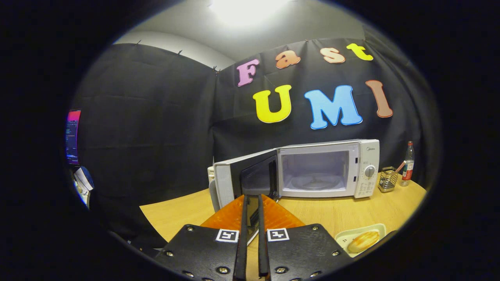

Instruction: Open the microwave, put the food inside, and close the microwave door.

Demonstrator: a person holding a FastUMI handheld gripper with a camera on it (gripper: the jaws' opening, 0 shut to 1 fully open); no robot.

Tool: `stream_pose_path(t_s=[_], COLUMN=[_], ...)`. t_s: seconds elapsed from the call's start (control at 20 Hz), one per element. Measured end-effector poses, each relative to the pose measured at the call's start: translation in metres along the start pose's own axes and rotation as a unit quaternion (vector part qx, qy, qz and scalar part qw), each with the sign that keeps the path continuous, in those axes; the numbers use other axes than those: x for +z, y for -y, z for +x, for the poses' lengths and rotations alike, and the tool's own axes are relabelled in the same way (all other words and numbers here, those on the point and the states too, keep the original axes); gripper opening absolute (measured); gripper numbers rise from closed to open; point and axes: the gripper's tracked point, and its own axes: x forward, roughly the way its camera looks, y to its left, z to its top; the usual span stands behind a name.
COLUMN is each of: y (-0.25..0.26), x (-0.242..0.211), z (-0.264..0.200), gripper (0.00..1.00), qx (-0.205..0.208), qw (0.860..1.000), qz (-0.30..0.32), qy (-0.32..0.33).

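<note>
We are holding the gripper (253,203) low over the table (332,212), facing the microwave (328,168). Its door (246,177) is hanging wide open toward us, and the fingers are drawn close together with only a narrow slit between them, their tips reaching up to the door's lower edge. We cannot tell whether they are touching the door or pinching anything. The cavity (314,171) is showing bare, with the turntable inside.

The food (363,241), a bun on a tray (343,238), is sitting on the table beside the gripper's right side, well apart from the microwave, so we are judging that the loading step is next.

What is worrying us from here: swinging toward the bun with the fingers this near the door could knock the door partly shut and block the way in. The fingers need spreading first, or they are going to shove the bun or tip the tray. Squeezing hard could crush the soft bun. A basket (388,179) and a bottle (408,164) are standing beside the microwave's dial side, near enough for a wide sweep to topple them.
</note>
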Motion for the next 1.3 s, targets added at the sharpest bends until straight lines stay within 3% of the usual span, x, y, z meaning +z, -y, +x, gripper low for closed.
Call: stream_pose_path(t_s=[0.1,0.15,0.3,0.35,0.4,0.45,0.65,0.85,1.3], y=[0.025,0.031,0.055,0.061,0.071,0.08,0.149,0.189,0.21], x=[0.004,0.005,-0.004,-0.007,-0.012,-0.023,-0.072,-0.104,-0.163], z=[-0.014,-0.02,-0.038,-0.041,-0.045,-0.048,-0.069,-0.083,-0.081], gripper=[0.14,0.2,0.64,0.73,0.93,0.99,0.99,0.99,0.99], qx=[-0.004,0.002,0.019,0.025,0.026,0.027,-0.054,-0.095,-0.092], qw=[1.0,1.0,0.998,0.997,0.997,0.996,0.99,0.979,0.959], qz=[0.013,0.018,0.053,0.066,0.074,0.074,-0.016,-0.076,-0.024], qy=[0.0,-0.003,-0.013,-0.015,-0.025,-0.04,-0.127,-0.166,-0.265])
